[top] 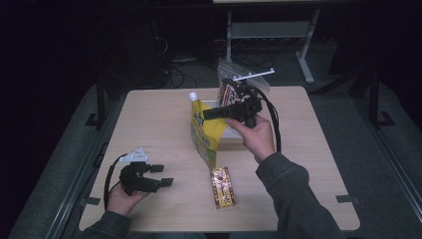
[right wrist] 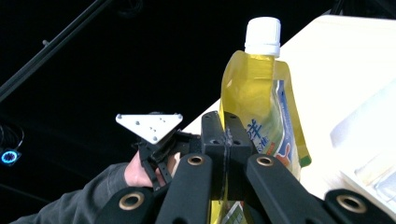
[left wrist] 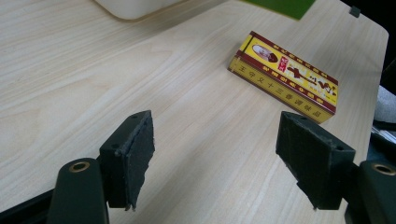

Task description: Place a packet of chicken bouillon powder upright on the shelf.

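A yellow drink pouch (top: 204, 132) with a white cap (top: 192, 96) hangs upright above the middle of the table, and my right gripper (top: 206, 114) is shut on its upper edge. In the right gripper view the black jaws (right wrist: 227, 135) pinch the pouch (right wrist: 261, 107) just below its neck. A flat yellow-and-red box (top: 221, 186) lies on the table near the front. My left gripper (top: 161, 175) rests at the front left, open, with nothing between its pads (left wrist: 133, 154). The box (left wrist: 285, 77) lies beyond it, apart from the jaws.
A low white tray (top: 234, 140) sits on the wooden table (top: 159, 124) behind the pouch. A clear plastic bag (top: 231, 79) with a packet inside stands at the far edge. Dark floor, cables and a desk frame lie beyond the table.
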{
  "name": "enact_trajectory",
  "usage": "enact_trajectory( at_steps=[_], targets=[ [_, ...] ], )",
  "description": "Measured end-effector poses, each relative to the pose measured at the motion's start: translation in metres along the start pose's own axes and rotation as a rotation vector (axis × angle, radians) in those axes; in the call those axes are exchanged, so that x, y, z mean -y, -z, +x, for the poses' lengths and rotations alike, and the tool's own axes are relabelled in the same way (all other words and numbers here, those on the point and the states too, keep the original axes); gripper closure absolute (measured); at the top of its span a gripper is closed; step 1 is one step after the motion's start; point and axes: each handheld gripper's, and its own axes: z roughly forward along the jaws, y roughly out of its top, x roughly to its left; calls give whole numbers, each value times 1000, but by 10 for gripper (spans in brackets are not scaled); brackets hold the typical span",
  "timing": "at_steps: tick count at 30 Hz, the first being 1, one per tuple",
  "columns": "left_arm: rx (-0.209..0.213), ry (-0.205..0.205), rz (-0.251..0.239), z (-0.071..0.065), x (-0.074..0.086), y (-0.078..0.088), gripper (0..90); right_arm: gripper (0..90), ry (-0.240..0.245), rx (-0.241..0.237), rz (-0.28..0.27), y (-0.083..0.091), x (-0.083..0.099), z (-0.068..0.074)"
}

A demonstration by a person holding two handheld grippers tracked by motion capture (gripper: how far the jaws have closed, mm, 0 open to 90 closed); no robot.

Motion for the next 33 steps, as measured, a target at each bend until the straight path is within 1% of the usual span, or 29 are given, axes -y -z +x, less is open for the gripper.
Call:
enact_trajectory(
  at_steps=[2, 6, 9, 15, 17, 22, 26, 28, 33],
  targets=[
    [-1, -1, 1, 0, 0, 0, 272, 897, -1, 12, -11, 1, -2, -1],
    [3, 0, 6, -1, 0, -1, 273, 897, -14, 16, -39, 2, -5, -6],
    [5, 1, 6, -1, 0, -1, 273, 897, -21, 33, -54, 2, -8, -9],
    [14, 4, 5, -1, 0, -2, 273, 897, 1, 101, -80, 2, -18, -12],
    [14, 2, 6, -1, 0, -2, 273, 896, -5, 107, -88, 0, -21, -14],
    [20, 9, 3, 0, 1, -2, 273, 897, -5, 153, -93, -9, -28, -18],
    [20, 13, 1, 1, 1, -1, 273, 897, -13, 168, -110, -16, -34, -20],
    [21, 13, -1, 1, 1, -1, 273, 897, -9, 190, -109, -19, -37, -21],
    [24, 12, 0, 1, 2, -1, 281, 897, -7, 212, -126, -26, -45, -26]
  ],
)
